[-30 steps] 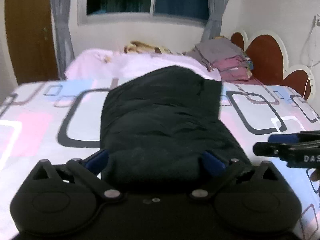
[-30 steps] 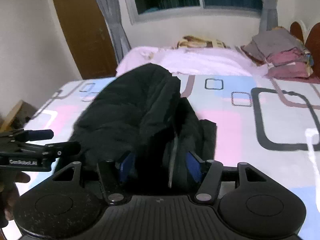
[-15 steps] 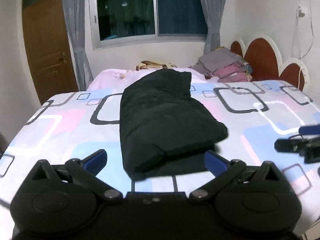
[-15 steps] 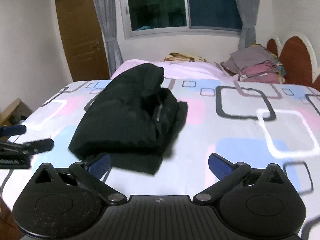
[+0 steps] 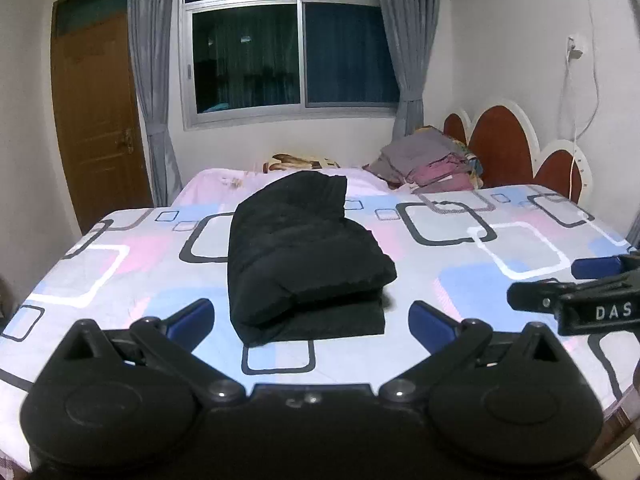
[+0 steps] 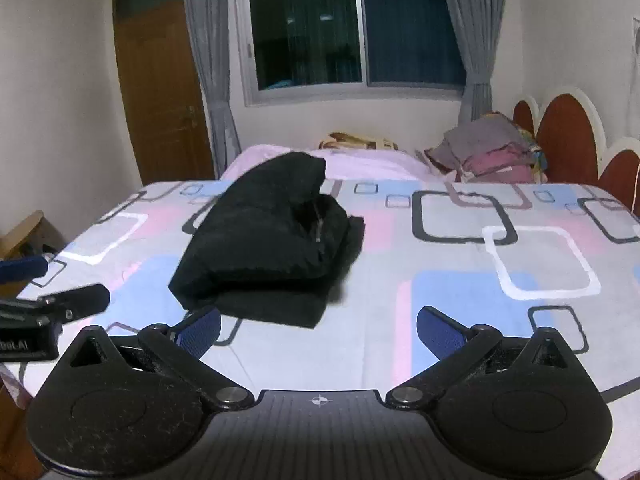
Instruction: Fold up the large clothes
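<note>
A black padded garment (image 5: 304, 256) lies folded into a thick bundle on the patterned bed (image 5: 500, 248), its near edge just beyond both grippers. In the right wrist view the same garment (image 6: 268, 240) sits left of centre. My left gripper (image 5: 312, 320) is open, blue pads wide apart, nothing between them. My right gripper (image 6: 318, 330) is open too, held back from the garment over bare sheet. Each gripper shows at the edge of the other's view: the right gripper (image 5: 580, 292) at the right, the left gripper (image 6: 44, 292) at the left.
A stack of folded clothes (image 5: 428, 160) rests at the far right by the red headboard (image 5: 504, 144). A pink blanket (image 6: 360, 160) lies at the far end. Behind are a window with grey curtains (image 5: 280, 48) and a wooden door (image 5: 96, 120).
Both grippers let go of the black garment, opened wide and drew back from it toward the near edge of the bed. The folded garment now lies free on the sheet.
</note>
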Available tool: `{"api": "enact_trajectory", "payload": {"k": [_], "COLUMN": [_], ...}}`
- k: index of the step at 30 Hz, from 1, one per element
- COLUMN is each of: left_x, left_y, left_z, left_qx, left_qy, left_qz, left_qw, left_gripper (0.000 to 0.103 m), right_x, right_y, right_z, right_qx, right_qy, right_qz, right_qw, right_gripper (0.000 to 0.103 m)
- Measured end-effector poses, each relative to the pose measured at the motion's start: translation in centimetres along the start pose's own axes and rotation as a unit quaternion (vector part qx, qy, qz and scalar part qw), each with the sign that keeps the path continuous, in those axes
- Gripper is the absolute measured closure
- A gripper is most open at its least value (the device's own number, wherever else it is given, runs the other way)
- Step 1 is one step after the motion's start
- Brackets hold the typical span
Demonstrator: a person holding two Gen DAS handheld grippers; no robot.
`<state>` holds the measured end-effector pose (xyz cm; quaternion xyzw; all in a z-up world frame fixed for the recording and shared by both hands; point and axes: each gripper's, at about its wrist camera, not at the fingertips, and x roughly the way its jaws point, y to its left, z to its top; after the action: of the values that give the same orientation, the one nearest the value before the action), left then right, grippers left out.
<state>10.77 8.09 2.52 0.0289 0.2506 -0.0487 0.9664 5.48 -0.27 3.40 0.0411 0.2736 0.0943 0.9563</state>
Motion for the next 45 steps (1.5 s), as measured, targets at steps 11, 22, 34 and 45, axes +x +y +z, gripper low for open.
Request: {"api": "enact_trajectory", "payload": {"k": [11,22,34,45], "left_x": [-0.8,-0.9,-1.1,-1.1], "left_y": [0.0,-0.7,-0.6,-0.5], "left_z": [-0.1,-0.2,-0.2,-0.2], "left_qx": [-0.011,-0.009,-0.007,-0.007], "left_qy": [-0.011,-0.019,-0.019,-0.019], "left_qz": [-0.002,-0.002,-0.001,-0.002], "left_qw": [0.9999,0.9998,0.9998,0.9998], "left_gripper": [0.000,0.000,0.000,0.000], "right_x": [-1.3,-2.0,-2.0,-2.0], "right_y": [0.6,-0.4,-0.7,-0.7], "right_z": [-0.1,0.4,0.5,0.5], "right_qx": [-0.016,-0.015,-0.015,-0.016], "right_qy": [-0.003,-0.009,-0.009,-0.010], "right_qz": [0.005,0.009,0.009,0.009], "right_qw": [1.000,1.000,1.000,1.000], "right_gripper": [0.000,0.000,0.000,0.000]}}
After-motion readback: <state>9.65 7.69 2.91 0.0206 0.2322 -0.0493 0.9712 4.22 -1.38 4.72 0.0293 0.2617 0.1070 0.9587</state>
